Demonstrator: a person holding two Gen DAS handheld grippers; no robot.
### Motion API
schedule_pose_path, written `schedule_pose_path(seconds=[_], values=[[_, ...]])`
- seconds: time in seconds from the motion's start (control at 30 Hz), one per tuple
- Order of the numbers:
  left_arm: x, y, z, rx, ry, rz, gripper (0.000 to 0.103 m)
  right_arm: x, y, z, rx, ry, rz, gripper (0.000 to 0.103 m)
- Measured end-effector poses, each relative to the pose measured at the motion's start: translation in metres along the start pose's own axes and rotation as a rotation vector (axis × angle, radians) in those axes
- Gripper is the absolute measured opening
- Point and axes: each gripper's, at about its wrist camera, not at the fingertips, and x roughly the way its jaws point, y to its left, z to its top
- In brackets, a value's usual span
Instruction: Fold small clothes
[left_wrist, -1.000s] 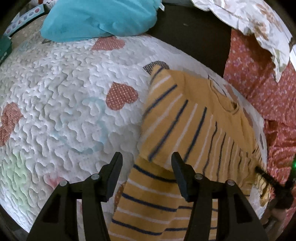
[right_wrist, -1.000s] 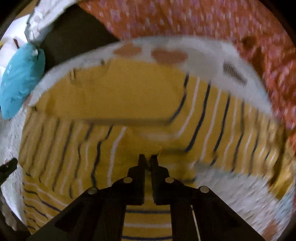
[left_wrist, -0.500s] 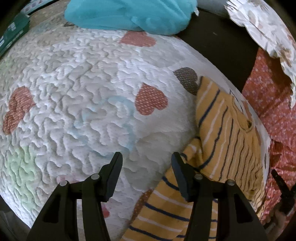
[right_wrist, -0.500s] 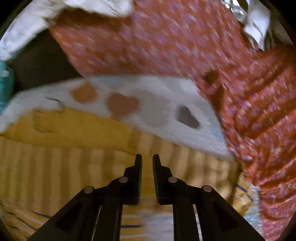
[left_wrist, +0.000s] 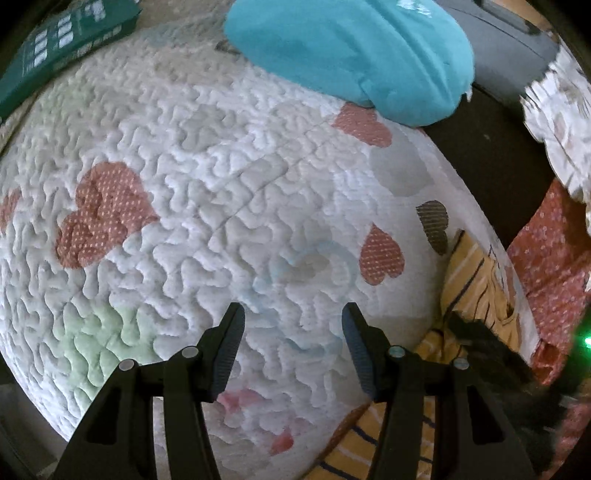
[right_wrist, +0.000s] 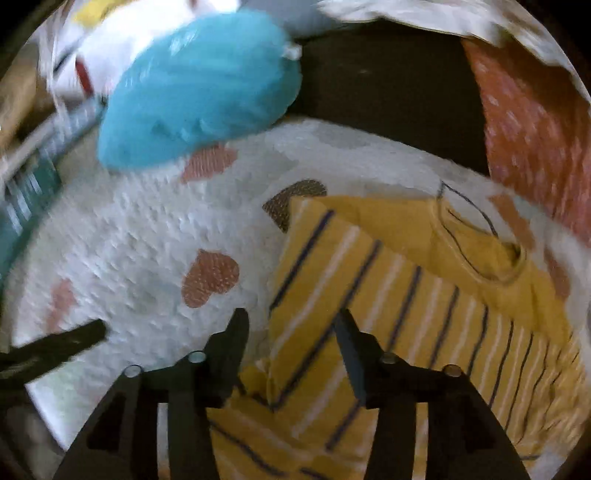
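A: Right gripper (right_wrist: 291, 332)?
B: Jaws just opened, apart, empty, over striped yellow shirt (right_wrist: 388, 295).
A: Left gripper (left_wrist: 291, 332)?
B: Apart, empty, over heart quilt (left_wrist: 221, 184). Shirt lies part-folded on quilt.

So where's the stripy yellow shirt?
The shirt lies on the right side of the heart quilt in the right wrist view, partly folded, below the red cloth; the left wrist view shows it at the right edge.

Yellow striped top (right_wrist: 391, 295), sleeve folded over, flat on quilt (right_wrist: 140, 251)
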Motion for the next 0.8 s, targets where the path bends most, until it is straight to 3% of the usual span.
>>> schedule_pose_path(seconds=[0.07,0.1,0.13,0.2,0.23,0.37,0.53,0.67,0.73,0.8], values=[[-0.001,0.008,0.002,-0.027,0.014,-0.015,0.054,0.027,0.016,-0.002,-0.076,0.088,-0.134,0.051],[-0.002,0.01,0.003,-0.036,0.014,-0.019,0.054,0.037,0.019,-0.003,-0.101,0.107,-0.199,0.021],[-0.003,0.013,0.004,-0.047,0.016,-0.027,0.054,0.043,0.017,-0.003,-0.086,0.115,-0.236,0.015],[-0.006,0.018,0.007,-0.061,0.016,-0.046,0.054,0.038,0.002,0.0,0.041,0.095,-0.165,0.013],[-0.007,0.019,0.009,-0.065,0.012,-0.05,0.054,0.033,-0.006,0.003,0.124,0.074,-0.087,0.013],[-0.01,0.025,0.014,-0.079,0.009,-0.061,0.054,0.031,-0.008,0.016,0.212,0.063,0.084,0.013],[-0.008,0.028,0.012,-0.085,0.025,-0.059,0.054,0.069,-0.013,0.022,0.315,0.123,0.161,0.017],[-0.009,0.021,0.01,-0.06,0.012,-0.05,0.054,0.046,0.0,0.024,0.271,0.062,0.12,0.021],[-0.007,0.014,0.01,-0.047,0.005,-0.038,0.054,0.018,0.006,0.023,0.225,-0.044,0.086,0.035],[-0.006,0.008,0.006,-0.031,0.006,-0.036,0.054,0.0,0.0,0.015,0.251,-0.074,0.095,0.048]])
